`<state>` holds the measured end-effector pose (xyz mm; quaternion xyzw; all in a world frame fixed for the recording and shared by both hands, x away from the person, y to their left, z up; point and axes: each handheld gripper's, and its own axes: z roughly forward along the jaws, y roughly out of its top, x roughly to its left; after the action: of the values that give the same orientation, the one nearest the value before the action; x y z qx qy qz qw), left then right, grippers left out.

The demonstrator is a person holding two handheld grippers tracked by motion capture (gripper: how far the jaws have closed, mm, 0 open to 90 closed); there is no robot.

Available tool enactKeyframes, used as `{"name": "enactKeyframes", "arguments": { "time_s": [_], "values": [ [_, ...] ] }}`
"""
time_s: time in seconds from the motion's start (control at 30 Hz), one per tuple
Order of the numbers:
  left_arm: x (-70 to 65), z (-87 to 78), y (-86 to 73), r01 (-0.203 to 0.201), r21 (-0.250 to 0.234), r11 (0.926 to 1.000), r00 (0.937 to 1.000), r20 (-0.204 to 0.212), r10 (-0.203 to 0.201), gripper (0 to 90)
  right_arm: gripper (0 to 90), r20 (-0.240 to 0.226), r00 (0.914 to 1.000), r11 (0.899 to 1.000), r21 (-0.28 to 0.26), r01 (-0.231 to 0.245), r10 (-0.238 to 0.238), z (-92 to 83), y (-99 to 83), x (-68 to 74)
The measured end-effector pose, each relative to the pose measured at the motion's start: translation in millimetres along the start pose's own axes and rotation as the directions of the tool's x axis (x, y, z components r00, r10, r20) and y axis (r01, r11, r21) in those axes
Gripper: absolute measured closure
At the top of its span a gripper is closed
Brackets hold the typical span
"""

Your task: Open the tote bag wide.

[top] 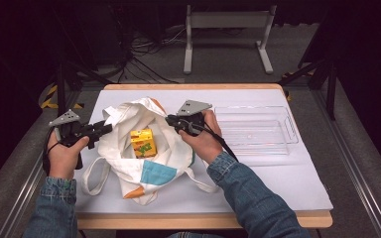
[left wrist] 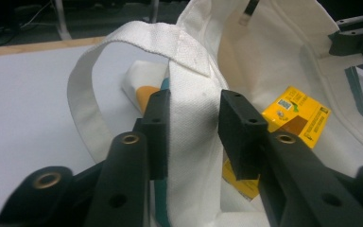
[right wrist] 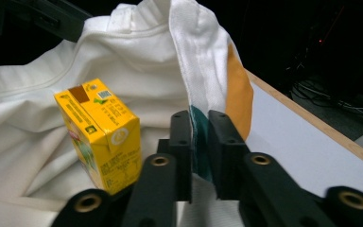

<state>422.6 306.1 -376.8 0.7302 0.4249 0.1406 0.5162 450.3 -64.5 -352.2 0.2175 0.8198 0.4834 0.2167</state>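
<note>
Both grippers pinched my tote bag (top: 144,148): left gripper (top: 99,130) on its strap-side rim, right gripper (top: 171,120) on the opposite rim; a yellow juice carton (top: 143,142) stood inside.

High view looks down; claw views closely share the bag (top: 144,148)

You have a white cloth tote bag (top: 144,163) with orange and teal patches lying on the table, mouth spread open; inside it stands a yellow drink carton (top: 143,142), slightly tilted.
</note>
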Motion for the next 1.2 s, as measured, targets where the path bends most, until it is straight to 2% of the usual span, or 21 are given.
{"name": "enactKeyframes", "arguments": {
  "time_s": [0.07, 0.1, 0.13, 0.27, 0.4, 0.47, 0.6, 0.67, 0.7, 0.73, 0.8, 0.9, 0.93, 0.97, 1.0, 1.1, 1.13, 1.2],
  "values": [
    [2.2, -0.6, -1.6, 0.000, 0.005, 1.0000, 0.9998, -0.019, 0.000, 85.8, 88.3, 0.002, 1.0000, 1.000, 0.018, 0.007, -0.007, 0.3, -1.6, -2.2],
    [3.5, -0.6, -2.7, -0.006, 0.017, 0.9998, 0.9989, -0.047, 0.007, 86.7, 88.5, 0.003, 1.0000, 1.000, 0.024, 0.006, -0.006, 0.5, -2.0, -3.2],
    [5.0, 0.7, -4.6, -0.011, 0.033, 0.9994, 0.9969, -0.078, 0.013, 87.4, 88.6, 0.006, 1.0000, 1.000, 0.032, 0.002, -0.002, 0.8, -2.8, -4.8],
    [12.8, 7.8, -13.1, -0.004, 0.070, 0.9975, 0.9900, -0.140, 0.013, 89.0, 88.7, 0.014, 0.9997, 0.998, 0.060, -0.022, 0.021, 5.7, -8.7, -13.1],
    [22.4, 16.9, -24.4, 0.029, 0.110, 0.9935, 0.9888, -0.149, -0.012, 89.1, 88.8, 0.037, 0.9991, 0.993, 0.115, -0.024, 0.020, 15.5, -16.0, -19.0],
    [24.2, 19.5, -27.4, 0.039, 0.130, 0.9907, 0.9882, -0.152, -0.019, 89.1, 88.9, 0.045, 0.9989, 0.987, 0.159, -0.018, 0.011, 22.0, -20.5, -18.9],
    [25.3, 23.2, -32.3, 0.041, 0.178, 0.9831, 0.9869, -0.161, -0.012, 89.1, 89.0, 0.046, 0.9990, 0.969, 0.248, -0.011, 0.000, 32.4, -28.5, -16.5],
    [25.0, 23.6, -35.2, 0.043, 0.205, 0.9779, 0.9873, -0.159, -0.010, 89.1, 89.0, 0.040, 0.9991, 0.960, 0.280, -0.023, 0.012, 34.3, -32.0, -15.8],
    [25.0, 23.6, -35.2, 0.043, 0.205, 0.9779, 0.9873, -0.159, -0.010, 89.1, 89.0, 0.038, 0.9990, 0.958, 0.285, -0.034, 0.024, 34.2, -33.3, -15.2],
    [24.0, 23.1, -38.2, 0.050, 0.227, 0.9726, 0.9884, -0.151, -0.015, 89.1, 89.0, 0.036, 0.9989, 0.958, 0.286, -0.038, 0.029, 33.5, -34.0, -14.8],
    [23.6, 20.8, -39.0, 0.048, 0.220, 0.9742, 0.9891, -0.146, -0.016, 89.1, 89.0, 0.030, 0.9987, 0.957, 0.287, -0.047, 0.041, 30.7, -33.7, -14.1],
    [21.1, 16.6, -37.0, 0.036, 0.212, 0.9766, 0.9889, -0.149, -0.004, 85.8, 87.8, 0.014, 0.9991, 0.961, 0.273, -0.042, 0.040, 25.5, -33.0, -13.3],
    [18.2, 10.3, -34.0, 0.020, 0.199, 0.9798, 0.9856, -0.168, 0.015, 82.5, 85.1, 0.010, 0.9992, 0.963, 0.266, -0.039, 0.038, 22.9, -32.7, -13.4],
    [18.2, 10.3, -34.0, 0.020, 0.199, 0.9798, 0.9856, -0.168, 0.015, 79.8, 85.1, 0.010, 0.9992, 0.963, 0.266, -0.039, 0.038, 22.9, -32.7, -13.4],
    [16.9, 5.4, -32.2, 0.025, 0.174, 0.9844, 0.9868, -0.162, 0.004, 79.8, 82.4, 0.009, 0.9989, 0.967, 0.251, -0.047, 0.046, 19.9, -32.6, -14.0],
    [14.7, -6.5, -27.1, 0.024, 0.128, 0.9914, 0.9903, -0.139, -0.006, 72.2, 77.1, -0.005, 0.9952, 0.977, 0.193, -0.095, 0.098, 7.0, -31.9, -16.1],
    [12.3, -11.0, -24.8, 0.011, 0.116, 0.9932, 0.9905, -0.137, 0.006, 70.3, 76.5, -0.004, 0.9948, 0.978, 0.182, -0.099, 0.102, 3.9, -31.4, -16.2],
    [6.6, -17.7, -21.1, -0.014, 0.106, 0.9942, 0.9906, -0.134, 0.028, 67.7, 75.6, -0.028, 0.9893, 0.979, 0.154, -0.137, 0.143, -5.7, -29.3, -15.1]
  ]
}}
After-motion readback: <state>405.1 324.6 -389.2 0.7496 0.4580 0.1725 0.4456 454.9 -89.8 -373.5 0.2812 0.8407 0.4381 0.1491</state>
